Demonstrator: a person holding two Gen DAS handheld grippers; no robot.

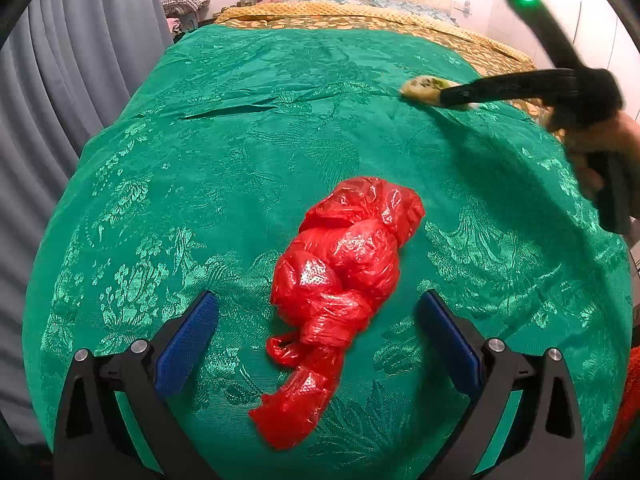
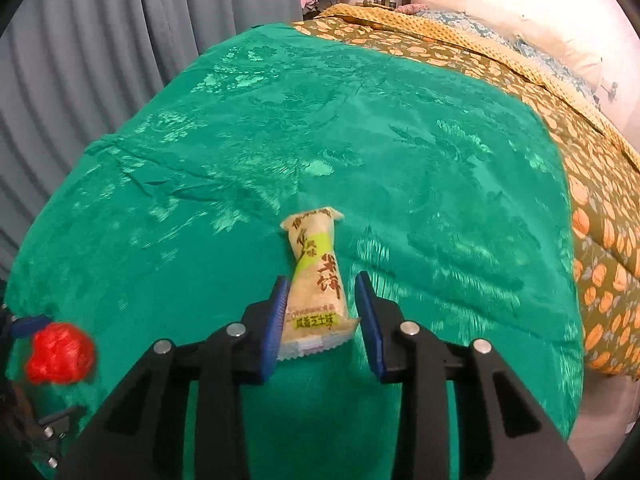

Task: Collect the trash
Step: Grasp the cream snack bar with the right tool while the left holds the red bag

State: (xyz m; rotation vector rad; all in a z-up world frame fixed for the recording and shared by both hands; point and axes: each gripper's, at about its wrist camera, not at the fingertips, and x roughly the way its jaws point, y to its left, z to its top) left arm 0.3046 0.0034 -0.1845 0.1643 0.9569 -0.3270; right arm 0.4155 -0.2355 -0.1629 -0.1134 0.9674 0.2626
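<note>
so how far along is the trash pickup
Nothing looks collected yet. In hand: the right tool straddles the snack wrapper on the green cloth; its left pad touches, but a gap shows on the right. Left: the red bag lies loose between the open left tool fingers. No bin is in view.

The snack wrapper (image 2: 316, 280) carries printed Chinese text: large brown characters "米饼" along its body, and a small yellow-green label near its lower end (it seems to read "咸香芝士味"). The other small print there is too blurred to read.
</note>
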